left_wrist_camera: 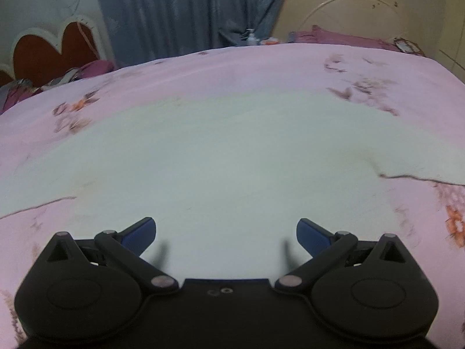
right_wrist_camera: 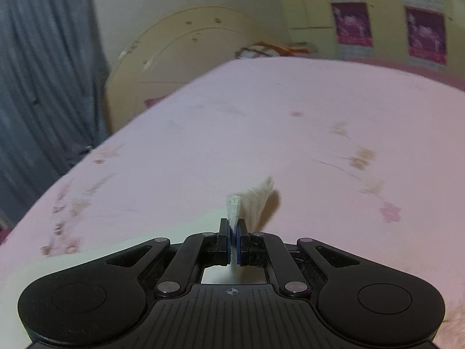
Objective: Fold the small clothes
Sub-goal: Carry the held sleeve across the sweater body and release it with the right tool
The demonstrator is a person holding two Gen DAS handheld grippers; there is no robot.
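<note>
Right wrist view: right gripper (right_wrist_camera: 233, 234) with fingers pressed together on a bunched edge of the white garment (right_wrist_camera: 250, 203), ribbed fabric fanning out above the pads and lifted a little off the pink floral bedsheet (right_wrist_camera: 290, 133). Left wrist view: left gripper (left_wrist_camera: 226, 232) with blue-padded fingers (left_wrist_camera: 139, 234) spread wide, nothing between them, poised above the broad pale spread of the same garment (left_wrist_camera: 226, 145), lying flat on the bed and blurred by motion. Step in hand, by judgement: start of a fold, one edge already seized, the other side not yet taken. Next move likely calls for a pinch by the left gripper on a near edge or corner, then a joint carry of both held points across the cloth. Surroundings: cream headboard (left_wrist_camera: 343, 8) and blue-grey curtain (left_wrist_camera: 180, 8) at the far side, red heart-shaped cushion (left_wrist_camera: 52, 49) at far left, crumpled purple bedding (left_wrist_camera: 343, 39) along the far edge, small bottle (left_wrist_camera: 252, 37) beyond the bed, posters (right_wrist_camera: 351, 24) on the wall. No obstruction on the cloth itself; only risk, thin fabric slipping from a shallow pinch or sheet caught along with it.
</note>
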